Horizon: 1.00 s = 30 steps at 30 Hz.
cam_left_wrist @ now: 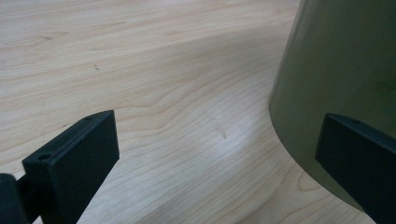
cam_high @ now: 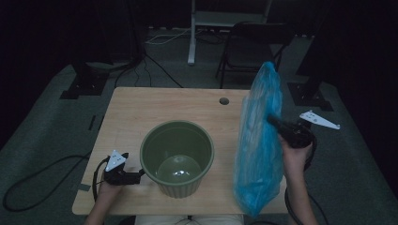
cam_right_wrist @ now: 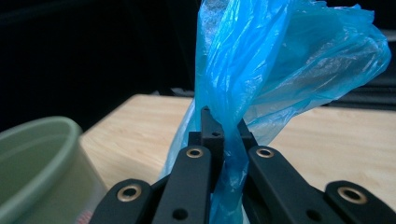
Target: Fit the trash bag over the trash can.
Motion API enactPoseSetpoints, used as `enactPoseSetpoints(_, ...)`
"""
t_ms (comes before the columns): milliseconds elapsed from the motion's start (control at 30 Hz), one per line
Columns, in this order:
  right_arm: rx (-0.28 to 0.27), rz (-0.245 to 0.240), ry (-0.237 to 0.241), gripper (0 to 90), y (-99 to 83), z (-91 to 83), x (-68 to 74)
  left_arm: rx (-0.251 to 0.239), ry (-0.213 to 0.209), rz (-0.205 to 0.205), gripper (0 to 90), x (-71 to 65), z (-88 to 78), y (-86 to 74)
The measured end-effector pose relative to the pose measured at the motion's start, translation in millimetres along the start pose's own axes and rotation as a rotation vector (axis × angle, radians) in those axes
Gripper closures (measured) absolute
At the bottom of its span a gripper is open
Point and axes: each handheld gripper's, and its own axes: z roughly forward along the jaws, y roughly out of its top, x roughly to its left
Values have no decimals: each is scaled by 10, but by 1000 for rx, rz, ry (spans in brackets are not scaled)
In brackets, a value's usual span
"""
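A green plastic bin [cam_high: 177, 157] stands upright in the middle of the wooden table [cam_high: 141, 112], empty inside. To its right a blue plastic bag [cam_high: 261, 140] hangs tall, lifted above the table's right edge. My right gripper [cam_high: 273, 120] is shut on the blue bag [cam_right_wrist: 243, 84] near its top, the film pinched between the jaws. My left gripper [cam_high: 139, 174] rests low on the table at the bin's left wall, jaws wide apart. In the left gripper view the bin wall [cam_left_wrist: 341, 79] stands right by the right-hand jaw; touching or not, I cannot tell.
A round cable hole [cam_high: 224, 101] sits near the table's far edge. Behind the table stand a dark folding chair [cam_high: 253, 44] and a white stand leg [cam_high: 191, 33]. Cables trail on the grey floor to the left.
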Motion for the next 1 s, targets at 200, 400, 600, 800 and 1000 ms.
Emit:
enactPoseSetpoints(200,-108,15,86,900,263,-214,131,15,-17,26,2,-56,63,33)
enactPoseSetpoints(400,-160,5,131,900,419,-325,232,43,-33,42,2,-83,112,28)
enactPoseSetpoints(600,-237,-5,180,900,660,-443,352,43,-38,33,2,-77,123,34)
enactPoseSetpoints(800,-329,-18,265,900,988,-539,575,54,-44,41,2,-111,167,73)
enactPoseSetpoints(1000,-410,-40,370,900,1351,-521,900,58,-59,49,2,-173,237,97)
